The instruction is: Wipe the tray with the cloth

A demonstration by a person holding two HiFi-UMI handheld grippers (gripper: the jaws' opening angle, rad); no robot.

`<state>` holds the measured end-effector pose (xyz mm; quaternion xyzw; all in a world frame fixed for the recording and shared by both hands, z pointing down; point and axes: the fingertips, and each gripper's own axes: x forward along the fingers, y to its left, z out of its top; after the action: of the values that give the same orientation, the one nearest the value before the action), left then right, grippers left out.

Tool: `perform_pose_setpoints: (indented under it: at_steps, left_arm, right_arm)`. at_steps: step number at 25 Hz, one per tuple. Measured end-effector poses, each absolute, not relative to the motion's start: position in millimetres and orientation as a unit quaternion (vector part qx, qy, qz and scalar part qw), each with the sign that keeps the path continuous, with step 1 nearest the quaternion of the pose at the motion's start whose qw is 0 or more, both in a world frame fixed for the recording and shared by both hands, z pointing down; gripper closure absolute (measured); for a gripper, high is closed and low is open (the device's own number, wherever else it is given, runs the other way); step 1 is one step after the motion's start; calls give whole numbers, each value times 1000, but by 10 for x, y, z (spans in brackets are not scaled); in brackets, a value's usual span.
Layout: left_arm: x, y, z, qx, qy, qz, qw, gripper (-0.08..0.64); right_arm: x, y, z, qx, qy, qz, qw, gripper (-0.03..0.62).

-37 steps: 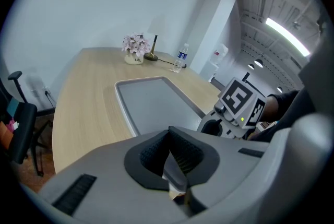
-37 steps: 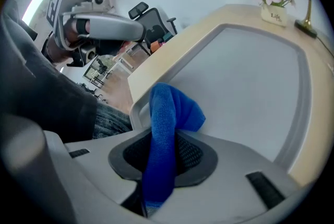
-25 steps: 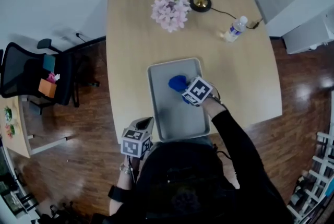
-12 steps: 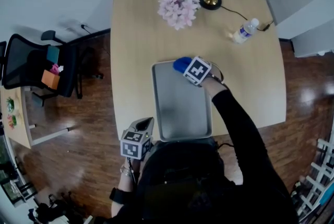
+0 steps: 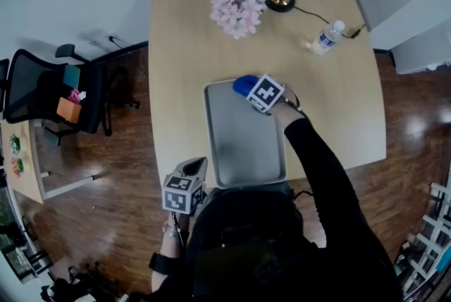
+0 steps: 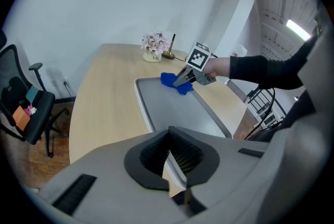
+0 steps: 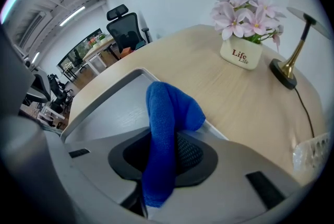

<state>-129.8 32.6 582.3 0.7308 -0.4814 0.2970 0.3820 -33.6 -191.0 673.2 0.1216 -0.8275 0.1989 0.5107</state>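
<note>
Blue folded fabric cloth [image 7: 160,124] at far right corner of grey rectangular tray [image 5: 236,146], clenched in my right hand-held gripper [image 5: 251,89]. Left hand-held gripper [image 6: 175,157] closed, empty, near edge of pale wooden bench [image 5: 183,47]. Risk: cloth probably snags raised rim, shoving tray.

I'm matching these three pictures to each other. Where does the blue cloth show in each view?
Head view: blue cloth just above centre, at the far edge of the tray.
Left gripper view: just above centre, at the tray's far end.
Right gripper view: bottom centre, rising over the tray.
Shared landmark: pink flower pot on the table beyond the tray.
</note>
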Motion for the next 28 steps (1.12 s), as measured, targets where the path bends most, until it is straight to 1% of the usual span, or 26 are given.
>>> perform_pose_setpoints:
  at_steps: [3, 11, 28]
  left_arm:
    - [-1313, 347, 5806, 733, -480, 295, 381, 558]
    - [-1263, 381, 5823, 746, -466, 296, 372, 558]
    - [-865, 444, 5802, 797, -393, 301, 345, 558]
  right_arm:
    - [-343, -1849, 6707, 126, -834, 205, 496, 492]
    - [-166, -1317, 6766, 125, -829, 203, 506, 491]
    - [216, 312, 6812, 109, -814, 267, 505, 492]
